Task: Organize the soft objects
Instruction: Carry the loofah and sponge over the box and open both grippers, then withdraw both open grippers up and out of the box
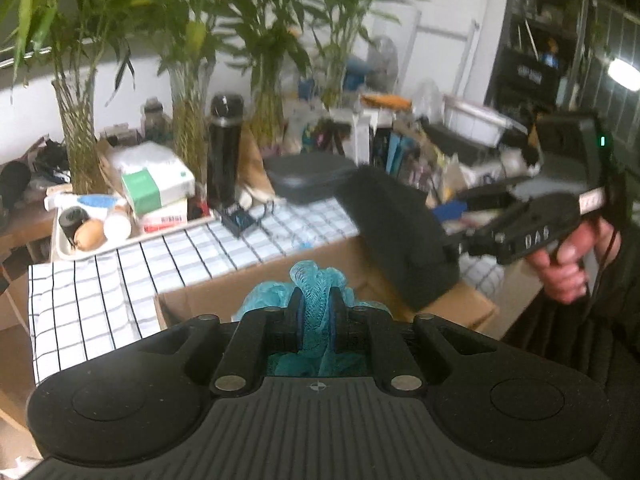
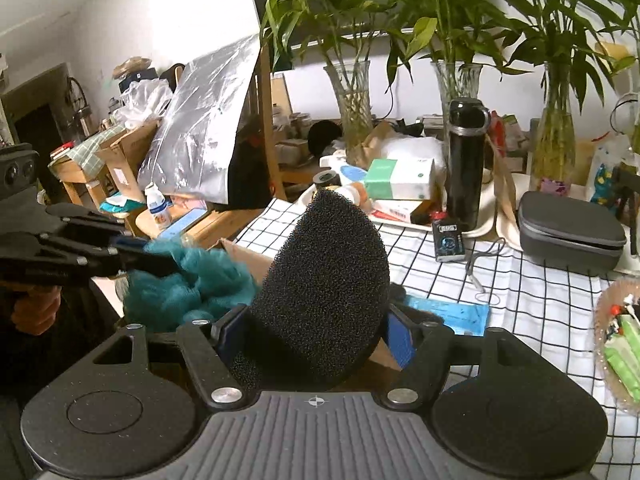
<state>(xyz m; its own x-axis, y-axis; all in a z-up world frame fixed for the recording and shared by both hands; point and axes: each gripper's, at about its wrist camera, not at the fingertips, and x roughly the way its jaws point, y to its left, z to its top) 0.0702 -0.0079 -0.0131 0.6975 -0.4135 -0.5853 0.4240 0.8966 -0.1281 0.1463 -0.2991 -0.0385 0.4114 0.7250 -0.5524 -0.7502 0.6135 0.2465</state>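
My left gripper (image 1: 316,300) is shut on a teal mesh bath pouf (image 1: 308,280), which bulges above and below the narrow jaws. It hangs over an open cardboard box (image 1: 192,300) at the table's near edge. In the right wrist view the left gripper (image 2: 156,264) comes in from the left with the pouf (image 2: 192,284) in it. My right gripper (image 2: 318,326) is shut on a large black foam sponge (image 2: 328,276), its blue pads wide apart on the sponge's sides. The left wrist view shows this sponge (image 1: 396,236) and the right gripper (image 1: 460,240) above the box's right side, with a person's hand (image 1: 568,264) on the handle.
A black-and-white checked cloth (image 2: 520,300) covers the table. On it stand a black flask (image 2: 466,160), a grey zip case (image 2: 568,232), a blue packet (image 2: 452,312) and a tray (image 1: 64,254) of eggs and boxes. Glass vases of bamboo (image 2: 354,108) line the back.
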